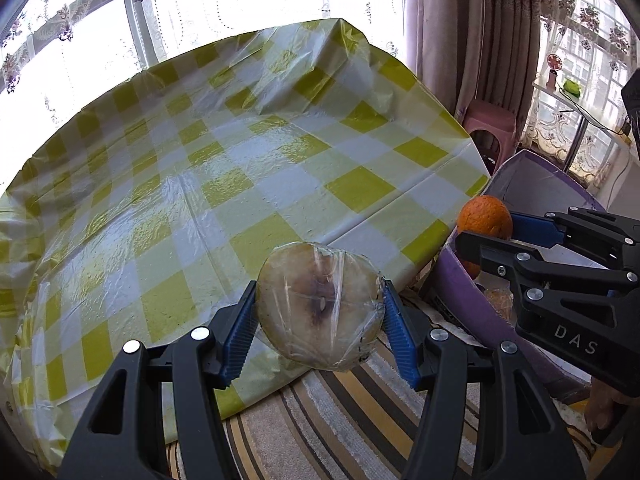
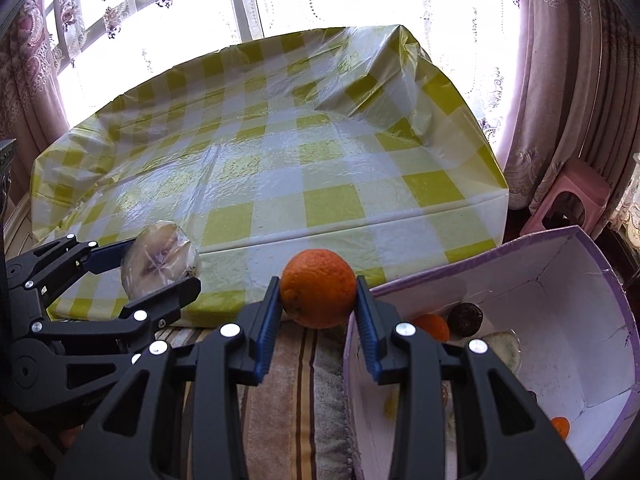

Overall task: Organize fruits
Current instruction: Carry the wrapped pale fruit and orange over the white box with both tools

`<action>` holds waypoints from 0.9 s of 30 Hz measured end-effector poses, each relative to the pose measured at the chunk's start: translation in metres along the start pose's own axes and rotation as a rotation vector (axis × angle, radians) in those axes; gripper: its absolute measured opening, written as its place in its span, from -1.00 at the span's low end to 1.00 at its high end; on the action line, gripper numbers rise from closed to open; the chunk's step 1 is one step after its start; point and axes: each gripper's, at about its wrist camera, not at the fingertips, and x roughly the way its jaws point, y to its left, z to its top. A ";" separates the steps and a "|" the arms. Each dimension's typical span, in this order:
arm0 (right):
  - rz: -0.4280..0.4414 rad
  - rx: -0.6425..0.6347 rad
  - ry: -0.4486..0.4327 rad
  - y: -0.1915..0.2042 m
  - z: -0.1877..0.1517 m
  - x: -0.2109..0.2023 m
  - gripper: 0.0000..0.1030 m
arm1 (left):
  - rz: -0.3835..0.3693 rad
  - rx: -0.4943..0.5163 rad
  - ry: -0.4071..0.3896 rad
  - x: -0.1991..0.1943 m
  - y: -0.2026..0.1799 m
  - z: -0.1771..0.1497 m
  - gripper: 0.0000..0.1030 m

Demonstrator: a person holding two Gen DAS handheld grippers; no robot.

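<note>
Right hand-held gripper (image 2: 318, 312), clamped on an orange (image 2: 318, 288), hung nearer the purple box (image 2: 600, 432) than the left hand-held gripper (image 1: 320, 320), which gripped a wrapped fruit half (image 1: 318, 306).

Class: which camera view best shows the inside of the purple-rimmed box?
The right wrist view: the purple-rimmed white cardboard box opens toward it, fruit visible inside. The left wrist view shows mainly its outer wall.

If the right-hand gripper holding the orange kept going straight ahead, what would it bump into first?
Probably the near edge of the checked tablecloth: the right gripper, shut on the orange, points down at it. Depth is uncertain.
</note>
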 end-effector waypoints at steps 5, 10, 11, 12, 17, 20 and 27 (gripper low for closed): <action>-0.031 0.036 0.004 -0.026 -0.006 -0.006 -0.30 | -0.030 0.035 0.008 0.006 -0.021 0.005 0.11; -0.066 0.069 0.000 -0.052 -0.010 -0.013 -0.30 | -0.061 0.064 0.013 0.011 -0.041 0.011 0.11; -0.075 0.076 -0.001 -0.057 -0.011 -0.014 -0.30 | -0.068 0.069 0.013 0.012 -0.045 0.012 0.11; -0.084 0.081 -0.001 -0.064 -0.012 -0.016 -0.30 | -0.078 0.074 0.014 0.013 -0.049 0.013 0.11; -0.148 0.125 0.002 -0.100 -0.017 -0.023 -0.30 | -0.132 0.101 0.015 0.019 -0.072 0.019 0.11; -0.189 0.150 0.010 -0.121 -0.023 -0.026 -0.30 | -0.172 0.133 0.021 0.023 -0.090 0.021 0.11; -0.274 0.169 0.081 -0.156 -0.040 -0.024 -0.30 | -0.238 0.218 0.075 0.048 -0.135 0.026 0.11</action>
